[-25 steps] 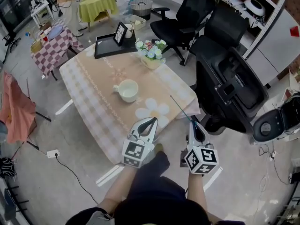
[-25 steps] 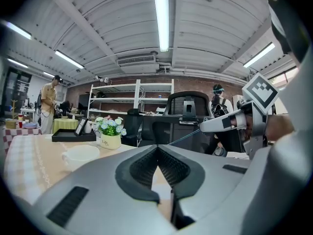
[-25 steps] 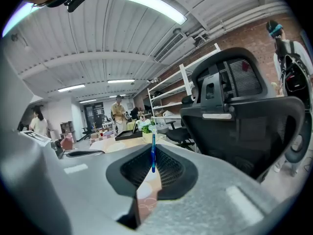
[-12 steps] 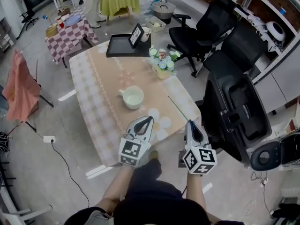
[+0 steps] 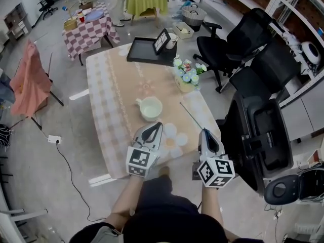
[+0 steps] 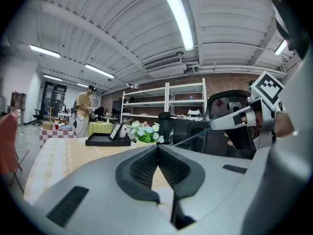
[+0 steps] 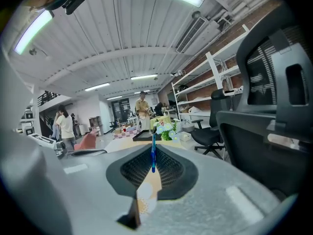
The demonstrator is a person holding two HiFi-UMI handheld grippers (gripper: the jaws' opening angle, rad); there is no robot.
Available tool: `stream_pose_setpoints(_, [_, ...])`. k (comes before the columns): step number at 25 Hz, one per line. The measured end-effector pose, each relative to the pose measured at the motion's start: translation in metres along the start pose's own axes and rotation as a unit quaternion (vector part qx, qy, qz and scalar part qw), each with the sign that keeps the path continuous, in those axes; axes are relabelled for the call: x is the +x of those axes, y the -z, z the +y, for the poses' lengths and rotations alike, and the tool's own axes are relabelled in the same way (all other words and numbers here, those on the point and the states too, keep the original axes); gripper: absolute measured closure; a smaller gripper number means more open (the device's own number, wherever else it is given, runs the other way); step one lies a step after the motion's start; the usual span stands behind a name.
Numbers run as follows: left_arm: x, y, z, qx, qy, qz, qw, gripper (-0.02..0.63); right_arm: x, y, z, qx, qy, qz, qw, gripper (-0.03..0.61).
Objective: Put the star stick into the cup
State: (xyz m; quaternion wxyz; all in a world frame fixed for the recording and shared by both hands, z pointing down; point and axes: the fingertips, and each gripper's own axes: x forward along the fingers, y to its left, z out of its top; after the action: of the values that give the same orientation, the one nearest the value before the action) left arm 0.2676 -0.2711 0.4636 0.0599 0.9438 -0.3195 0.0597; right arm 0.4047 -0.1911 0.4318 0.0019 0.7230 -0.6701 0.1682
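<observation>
Since a second ago the whole scene has slid closer in the head view: the cup now sits just ahead of the left gripper, and both grippers have come up over the table's near edge. Table (image 5: 109,95): checked beige cloth with pale flower prints, long axis running away from the person. Large black office chair (image 5: 258,130) beside the table's right near corner; a second black chair (image 5: 223,39) beyond it. Black tray (image 5: 144,52) at the far end of the table, carrying a small picture frame (image 5: 162,40). Flower pot (image 5: 187,77), white and blue blooms, by the table's right edge. Left gripper (image 5: 158,125): jaws pressed together, nothing between them, tip pointing at the cup. Right gripper (image 5: 205,131): jaws clamped on the lower end of the star stick, held over the table's right near corner. Cup (image 5: 151,108): pale, wide, upright, handle to the left, near the middle of the table. Star stick (image 5: 191,116): thin, blue, slanting up and away from the right gripper toward the flower pot, clear of the cloth, to the right of the cup and not touching it; the star end is too small to make out.
</observation>
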Motion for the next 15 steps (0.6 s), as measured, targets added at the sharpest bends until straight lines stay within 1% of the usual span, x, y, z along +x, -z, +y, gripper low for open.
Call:
stream_pose_setpoints(7, [-0.019, 0.000, 0.029, -0.004, -0.054, -0.001, 0.9985, 0.603, 0.025, -0.007, 0.021, -0.001, -0.046, 0.002, 0.999, 0.558])
stream_pose_setpoints(15, [-0.035, 0.003, 0.052, -0.012, -0.095, 0.001, 0.9954, 0.603, 0.044, -0.010, 0.048, -0.008, -0.091, 0.008, 0.996, 0.558])
